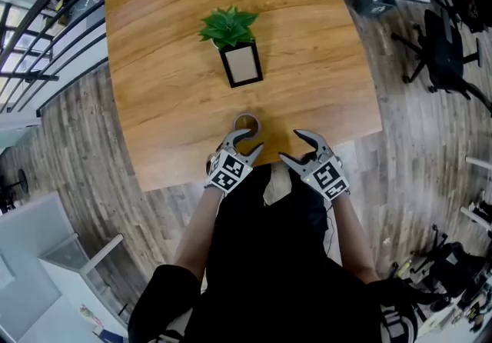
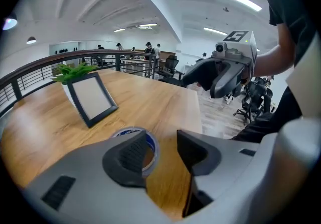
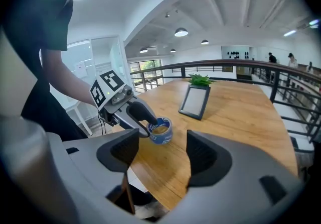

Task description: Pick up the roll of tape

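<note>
Tape roll (image 3: 161, 136), at left tongs (image 2: 164, 148), perhaps touching

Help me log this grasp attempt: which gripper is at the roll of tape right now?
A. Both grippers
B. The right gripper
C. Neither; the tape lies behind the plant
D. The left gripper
D: the left gripper has its jaws apart right at the roll of tape near the table's front edge, while the right gripper sits off to the side, its jaws apart with nothing between them.
</note>
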### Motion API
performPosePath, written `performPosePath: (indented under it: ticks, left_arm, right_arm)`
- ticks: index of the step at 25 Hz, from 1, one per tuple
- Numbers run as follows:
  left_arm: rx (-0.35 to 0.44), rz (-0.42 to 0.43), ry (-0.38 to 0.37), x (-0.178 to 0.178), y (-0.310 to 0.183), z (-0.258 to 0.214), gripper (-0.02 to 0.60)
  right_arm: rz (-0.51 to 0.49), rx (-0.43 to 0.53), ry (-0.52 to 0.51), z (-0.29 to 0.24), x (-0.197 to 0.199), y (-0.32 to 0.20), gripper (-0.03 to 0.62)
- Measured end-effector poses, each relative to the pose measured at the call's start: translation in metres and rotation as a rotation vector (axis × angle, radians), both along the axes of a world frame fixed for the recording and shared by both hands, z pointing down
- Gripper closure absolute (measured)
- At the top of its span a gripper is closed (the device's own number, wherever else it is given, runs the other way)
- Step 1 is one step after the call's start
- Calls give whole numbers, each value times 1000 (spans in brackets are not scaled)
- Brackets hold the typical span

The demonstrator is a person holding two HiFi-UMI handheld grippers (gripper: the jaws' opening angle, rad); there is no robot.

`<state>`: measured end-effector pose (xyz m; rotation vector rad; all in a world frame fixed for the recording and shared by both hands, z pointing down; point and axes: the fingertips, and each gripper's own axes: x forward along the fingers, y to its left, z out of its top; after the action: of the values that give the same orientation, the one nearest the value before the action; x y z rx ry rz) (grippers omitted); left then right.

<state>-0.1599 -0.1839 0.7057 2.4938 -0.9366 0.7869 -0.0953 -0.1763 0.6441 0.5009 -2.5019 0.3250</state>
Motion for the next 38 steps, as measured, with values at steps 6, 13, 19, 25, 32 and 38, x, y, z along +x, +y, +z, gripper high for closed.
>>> performPosePath:
  ticks: [6,13,19,25,32,38]
  left_arm:
    - [-11,83,-52,7,-3,13,379]
    - [-37,131,-85,12,-8,21,379]
    - [-22,172,-208,7,0,28,380]
    - [-33,173,-213,5,-6,37,427]
    - [-44,207,-229,8,-1,33,460]
    - [-48,234,-250,8,0,35,485]
  right_arm:
    - [58,-14,13,3,11,5,295]
    - [109,-14,21,-1,19,2,295]
    - [121,-18,22,-9,21,6,295]
    - [136,-17,29,-6,22,1,296]
    - [175,1,4,-19,25,3,326]
    - [165,4,7,-18,20,3,326]
